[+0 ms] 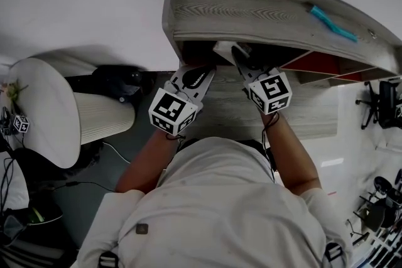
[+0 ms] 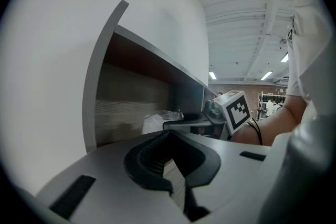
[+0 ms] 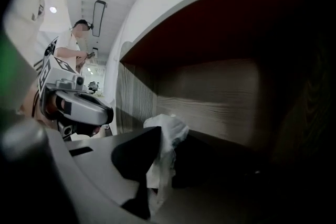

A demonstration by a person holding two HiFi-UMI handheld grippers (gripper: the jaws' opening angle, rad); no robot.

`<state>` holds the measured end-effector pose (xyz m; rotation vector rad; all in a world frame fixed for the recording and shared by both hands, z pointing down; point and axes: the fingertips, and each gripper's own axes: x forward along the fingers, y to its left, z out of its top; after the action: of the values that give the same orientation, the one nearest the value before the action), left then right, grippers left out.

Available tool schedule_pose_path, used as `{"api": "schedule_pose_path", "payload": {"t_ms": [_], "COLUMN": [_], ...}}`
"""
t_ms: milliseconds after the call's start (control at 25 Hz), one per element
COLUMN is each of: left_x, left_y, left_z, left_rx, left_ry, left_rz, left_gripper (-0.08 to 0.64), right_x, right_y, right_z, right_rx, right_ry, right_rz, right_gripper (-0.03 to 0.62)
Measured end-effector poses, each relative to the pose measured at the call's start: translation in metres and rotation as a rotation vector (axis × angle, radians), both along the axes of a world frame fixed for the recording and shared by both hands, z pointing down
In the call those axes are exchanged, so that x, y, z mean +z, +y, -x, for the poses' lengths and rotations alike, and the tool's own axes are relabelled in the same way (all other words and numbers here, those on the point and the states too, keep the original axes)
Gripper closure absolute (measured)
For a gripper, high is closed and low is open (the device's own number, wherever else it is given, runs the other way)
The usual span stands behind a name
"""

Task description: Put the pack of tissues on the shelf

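Right gripper fingers clamped on pack of tissues, inside shelf compartment, left gripper fingers closed, empty

My right tongs were closed on the pack of tissues, its white crinkled wrapper pinched between the two dark jaws and bulging out above their tips. The pack was inside the shelf, just in front of the wood-grain back wall and near the wood-grain side panel on the left. Overhead ran the dark red underside of the board above, and the compartment went very dark toward the right. At the left edge, outside the compartment, my left tongs showed as a grey body with the marker cube behind it. Farther off stood a person under ceiling lights.
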<state>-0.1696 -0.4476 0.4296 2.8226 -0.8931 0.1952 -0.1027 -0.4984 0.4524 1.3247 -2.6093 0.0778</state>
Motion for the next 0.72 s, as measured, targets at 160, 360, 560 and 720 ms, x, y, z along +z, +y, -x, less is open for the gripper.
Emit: {"api": "schedule_pose_path", "payload": {"t_ms": [160,360,560,720], "left_x": [0.004,0.005,0.006,0.008], "left_y": [-0.003,-0.004,-0.006,-0.006], "left_z": [-0.001,-0.002,-0.002,0.000], "left_rx": [0.003,0.012,0.014,0.013], "left_ry": [-0.008,-0.004,0.006,0.002], "left_rz": [0.013,0.021,0.031,0.033], "left_gripper": [0.546,0.546,0.546,0.546], "right_x": [0.007,0.020,0.024,0.024], "right_y": [-0.013,-0.026,-0.032,-0.031], "right_z": [0.007,0.015,0.017,0.017], "right_rx": [-0.006,-0.005,-0.005,0.003], "right_ry": [0.030,0.085,0.112,0.101], "right_rz": [-0.001,0.022,0.015,0.033], "right_gripper": [0.518,0.513,0.498,0.457]}}
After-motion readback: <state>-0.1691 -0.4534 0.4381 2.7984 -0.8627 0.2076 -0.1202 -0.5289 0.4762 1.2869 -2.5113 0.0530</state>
